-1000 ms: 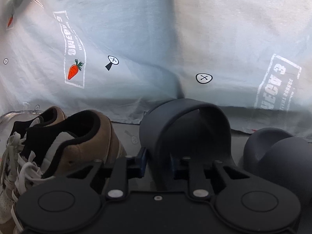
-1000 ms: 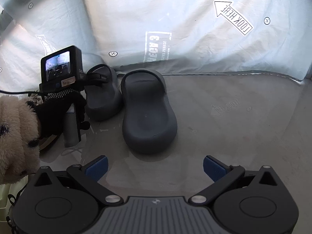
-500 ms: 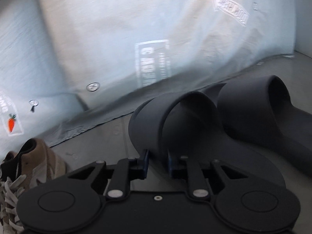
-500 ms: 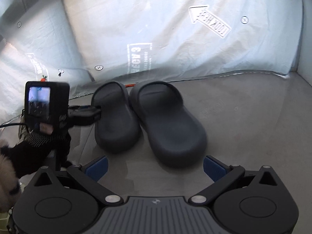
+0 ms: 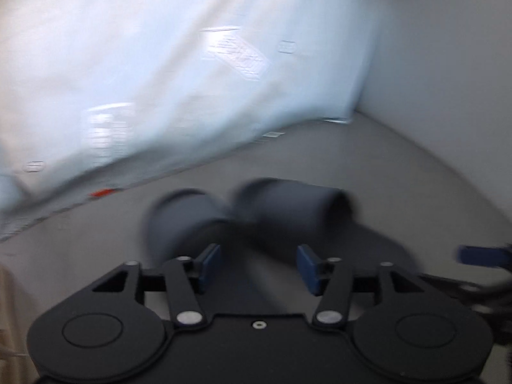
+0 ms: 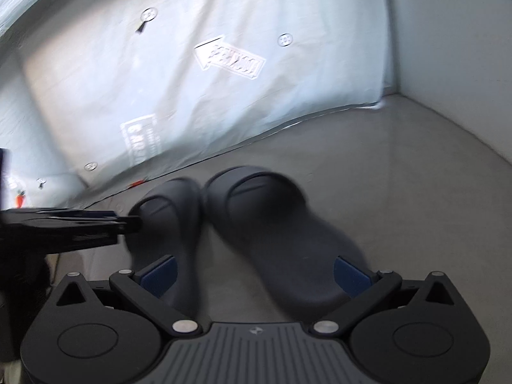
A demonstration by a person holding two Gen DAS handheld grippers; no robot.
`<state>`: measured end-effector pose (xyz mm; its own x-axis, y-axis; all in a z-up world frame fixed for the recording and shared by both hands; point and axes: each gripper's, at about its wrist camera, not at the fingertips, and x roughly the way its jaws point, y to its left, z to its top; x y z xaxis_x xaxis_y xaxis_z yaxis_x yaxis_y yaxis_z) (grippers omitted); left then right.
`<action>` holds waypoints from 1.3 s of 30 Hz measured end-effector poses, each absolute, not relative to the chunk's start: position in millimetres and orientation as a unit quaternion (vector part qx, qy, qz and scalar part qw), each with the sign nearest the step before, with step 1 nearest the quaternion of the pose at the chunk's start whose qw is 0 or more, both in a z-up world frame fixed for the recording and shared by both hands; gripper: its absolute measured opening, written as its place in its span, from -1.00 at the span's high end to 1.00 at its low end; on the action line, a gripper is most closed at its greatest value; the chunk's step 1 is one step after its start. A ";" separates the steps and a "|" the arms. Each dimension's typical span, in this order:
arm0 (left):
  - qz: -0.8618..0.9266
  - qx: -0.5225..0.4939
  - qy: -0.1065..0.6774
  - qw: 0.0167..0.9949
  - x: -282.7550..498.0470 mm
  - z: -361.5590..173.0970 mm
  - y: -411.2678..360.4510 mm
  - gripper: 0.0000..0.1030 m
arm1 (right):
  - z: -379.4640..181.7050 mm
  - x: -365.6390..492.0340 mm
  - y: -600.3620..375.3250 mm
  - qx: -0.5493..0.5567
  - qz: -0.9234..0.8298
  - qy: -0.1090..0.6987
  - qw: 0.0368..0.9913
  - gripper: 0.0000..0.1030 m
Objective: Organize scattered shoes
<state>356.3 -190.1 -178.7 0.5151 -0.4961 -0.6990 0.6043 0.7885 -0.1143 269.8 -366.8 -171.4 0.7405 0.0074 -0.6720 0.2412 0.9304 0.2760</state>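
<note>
Two dark grey slides lie side by side on the grey floor, toes toward the plastic sheet: the left slide (image 6: 169, 220) (image 5: 188, 220) and the right slide (image 6: 281, 230) (image 5: 288, 211). My left gripper (image 5: 259, 267) is blurred; its jaws are opening, the blue pads stand apart and press on nothing, just short of the slides' straps. In the right wrist view the left gripper (image 6: 73, 227) reaches in from the left beside the left slide. My right gripper (image 6: 256, 275) is open wide above the heels of both slides, touching neither as far as I can see.
A pale printed plastic sheet (image 6: 224, 64) hangs behind the slides down to the floor. A white wall (image 6: 464, 64) closes the right side, forming a corner. Bare grey floor (image 6: 416, 176) stretches to the right of the pair.
The left gripper carried the left slide beside its mate, let go of the strap and spread its jaws. The right gripper came closer over the pair. The brown sneakers left the view.
</note>
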 end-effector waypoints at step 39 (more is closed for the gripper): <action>-0.208 -0.066 0.377 0.900 199.5 -116.4 -89.9 -0.10 | -177.3 212.8 -323.6 0.049 -0.011 0.411 0.910 -0.98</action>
<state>199.5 -89.9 -116.4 0.6295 -0.4249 -0.6506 0.3259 0.9044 -0.2754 212.8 -323.6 -177.3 0.6613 0.0204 -0.7498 0.0606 0.9949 0.0804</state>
